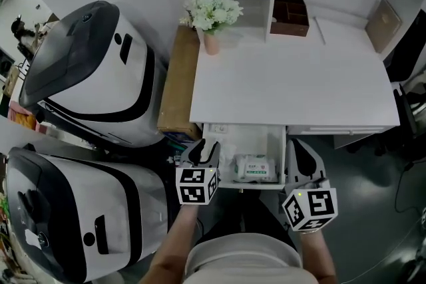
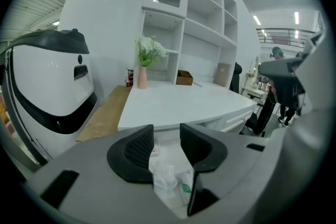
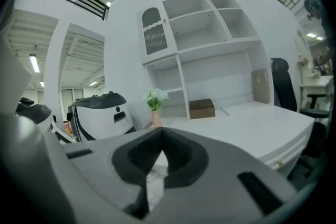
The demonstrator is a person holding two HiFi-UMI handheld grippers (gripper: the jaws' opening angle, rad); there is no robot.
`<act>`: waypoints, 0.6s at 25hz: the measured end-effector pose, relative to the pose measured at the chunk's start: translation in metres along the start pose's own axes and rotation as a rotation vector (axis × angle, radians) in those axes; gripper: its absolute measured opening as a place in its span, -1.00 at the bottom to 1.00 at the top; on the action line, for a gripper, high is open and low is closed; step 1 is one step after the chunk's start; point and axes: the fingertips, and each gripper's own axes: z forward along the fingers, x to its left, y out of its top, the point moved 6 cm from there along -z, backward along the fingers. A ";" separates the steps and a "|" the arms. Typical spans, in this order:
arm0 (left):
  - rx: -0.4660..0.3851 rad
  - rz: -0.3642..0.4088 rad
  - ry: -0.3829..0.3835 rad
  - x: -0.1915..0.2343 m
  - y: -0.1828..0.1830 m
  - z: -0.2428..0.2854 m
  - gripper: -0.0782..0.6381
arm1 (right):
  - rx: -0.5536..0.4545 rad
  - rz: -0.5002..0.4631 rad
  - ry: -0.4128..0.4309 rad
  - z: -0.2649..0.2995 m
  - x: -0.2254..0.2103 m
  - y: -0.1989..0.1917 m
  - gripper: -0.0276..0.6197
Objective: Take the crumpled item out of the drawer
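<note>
The crumpled paper (image 2: 163,173) lies at the left end of the open drawer (image 1: 279,151) under the desk's (image 1: 286,83) front edge, just ahead of and below the released left hand-held gripper (image 2: 167,132), while the clenched, empty right hand-held gripper (image 1: 301,148) is farther off.

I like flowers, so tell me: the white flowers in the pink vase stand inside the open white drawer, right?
No. The white flowers in the pink vase stand on top of the white desk, not inside the open white drawer. The head view shows it.
</note>
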 end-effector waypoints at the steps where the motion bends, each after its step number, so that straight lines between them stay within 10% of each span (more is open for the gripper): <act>1: 0.017 0.004 0.001 -0.001 -0.003 0.007 -0.36 | 0.005 0.001 -0.001 0.003 -0.003 -0.001 -0.91; 15: 0.372 0.086 0.013 0.006 -0.073 0.093 -0.30 | 0.058 0.030 -0.037 0.027 -0.039 -0.009 -0.91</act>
